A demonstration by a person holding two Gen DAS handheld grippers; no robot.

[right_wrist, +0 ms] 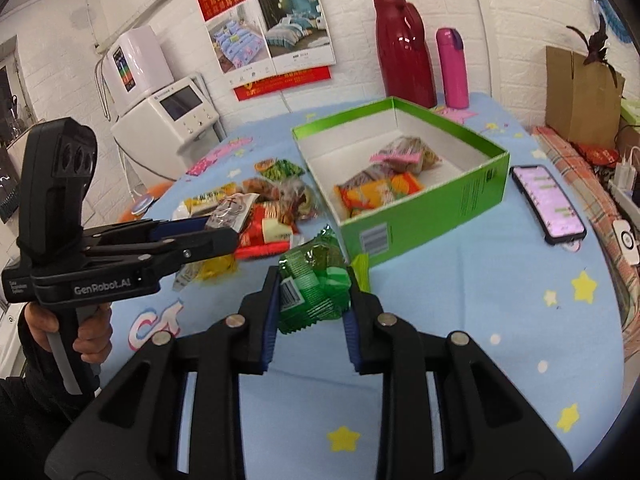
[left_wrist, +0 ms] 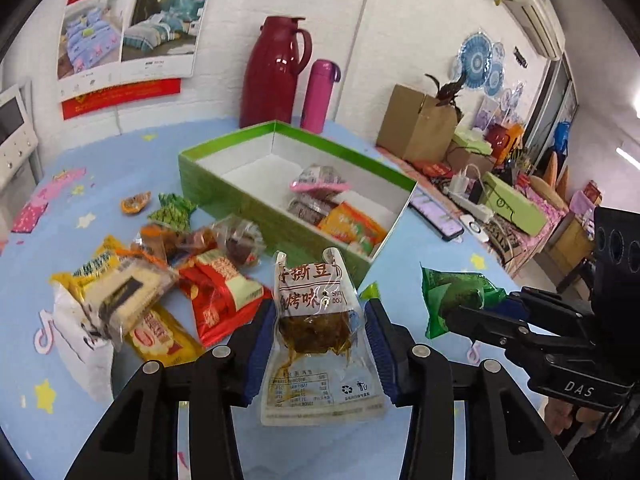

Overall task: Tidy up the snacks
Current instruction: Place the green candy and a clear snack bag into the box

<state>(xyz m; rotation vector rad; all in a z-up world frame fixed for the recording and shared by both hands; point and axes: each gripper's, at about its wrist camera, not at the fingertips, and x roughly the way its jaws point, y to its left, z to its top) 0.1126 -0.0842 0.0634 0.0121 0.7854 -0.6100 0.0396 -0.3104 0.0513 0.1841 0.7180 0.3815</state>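
Clear packet [left_wrist: 316, 320] pinched, left claw [left_wrist: 320, 332] | green packet [right_wrist: 314, 292] pinched, right claw [right_wrist: 312, 312] | pile labels blurred

Snack-strewn table [right_wrist: 480, 280], green box [right_wrist: 420, 216]

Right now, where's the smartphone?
The black smartphone with lit screen lies flat on the blue tablecloth, just right of the green cardboard box in the right wrist view, near the table's right edge.

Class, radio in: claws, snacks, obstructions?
Left claw shut on clear tofu packet. Right claw shut on green packet. Green box open, path unobstructed.
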